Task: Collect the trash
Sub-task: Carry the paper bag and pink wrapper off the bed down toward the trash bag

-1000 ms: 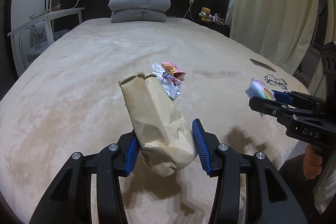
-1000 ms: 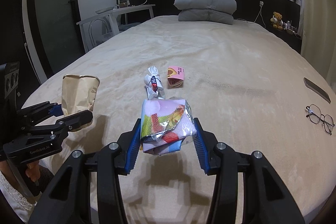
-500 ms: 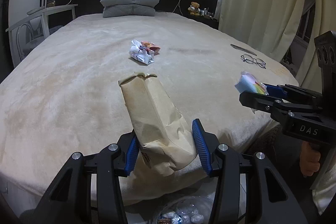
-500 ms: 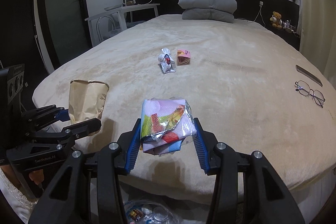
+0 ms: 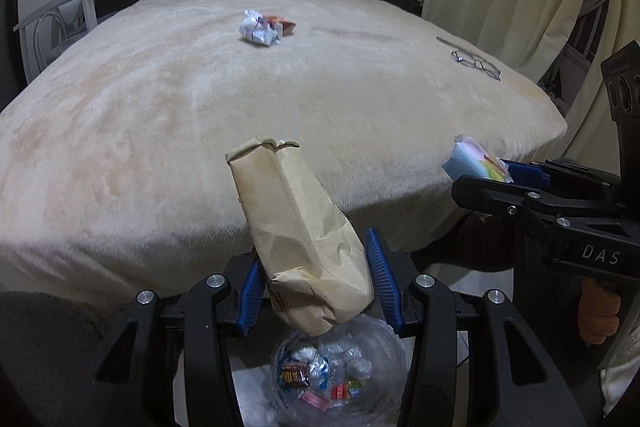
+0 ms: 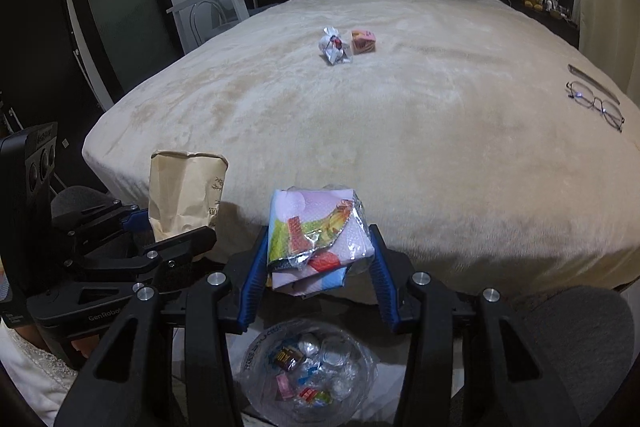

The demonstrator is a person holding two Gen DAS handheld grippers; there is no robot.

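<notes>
Above a trash bag (image 5: pixel 340 379), a brown paper bag (image 5: pixel 296 243) is clamped by the left hand-held gripper (image 5: pixel 316 279). A colourful wrapper (image 6: pixel 316 239) is pinched by the right hand-held gripper (image 6: pixel 316 267)

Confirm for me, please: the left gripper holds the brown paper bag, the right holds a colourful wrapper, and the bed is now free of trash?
Not quite. Two pieces of trash, a crumpled foil wrapper and a small pink box, lie mid-bed in the right wrist view. The brown paper bag and colourful wrapper are held as stated.
</notes>
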